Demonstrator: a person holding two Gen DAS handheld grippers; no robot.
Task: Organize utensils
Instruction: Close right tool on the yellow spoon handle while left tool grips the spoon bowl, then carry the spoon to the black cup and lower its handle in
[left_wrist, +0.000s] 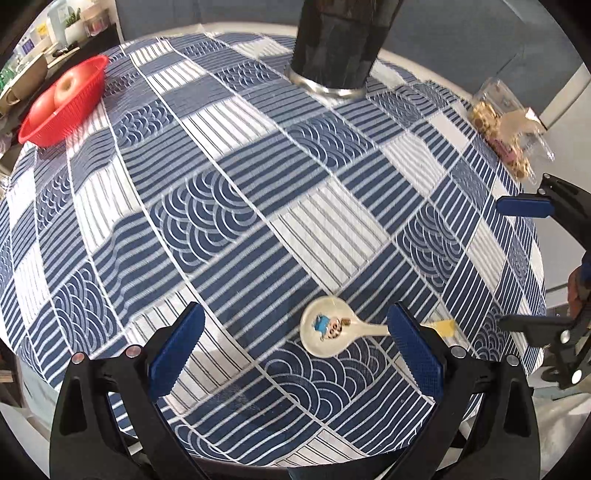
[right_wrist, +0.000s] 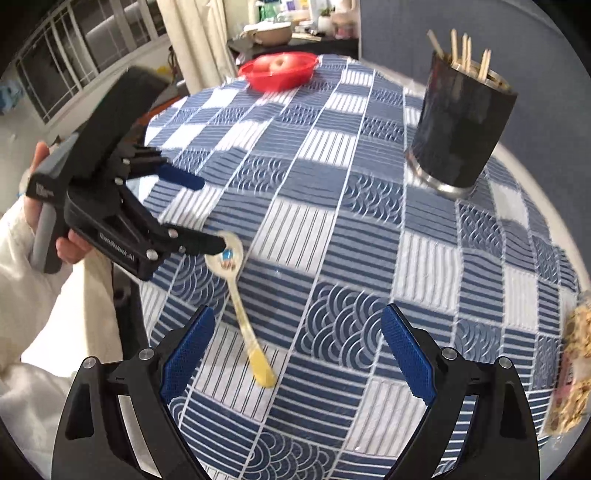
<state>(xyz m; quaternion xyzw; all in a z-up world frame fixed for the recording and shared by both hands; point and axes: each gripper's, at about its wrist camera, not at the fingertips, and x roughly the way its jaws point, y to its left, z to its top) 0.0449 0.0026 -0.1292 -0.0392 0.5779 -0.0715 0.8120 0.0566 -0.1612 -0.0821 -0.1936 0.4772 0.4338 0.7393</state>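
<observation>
Both grippers, left (left_wrist: 295, 343) and right (right_wrist: 297, 350), gape wide, grasping nothing. Ceramic spoon (right_wrist: 236, 291) lies flat on checked tablecloth (right_wrist: 332, 229) near edge; dark utensil holder (right_wrist: 461, 125) stands far right.

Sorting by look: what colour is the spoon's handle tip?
Yellow; the spoon is otherwise cream. Clearest in the right wrist view.

A white ceramic spoon with a yellow handle tip (right_wrist: 236, 295) lies on a blue-and-white patterned tablecloth (right_wrist: 332, 229). The wide-open right gripper (right_wrist: 295, 354) hovers near its handle. The left gripper (right_wrist: 199, 212), also open, reaches over the spoon's bowl. A dark cylindrical holder of wooden chopsticks (right_wrist: 461, 122) stands beyond.
</observation>
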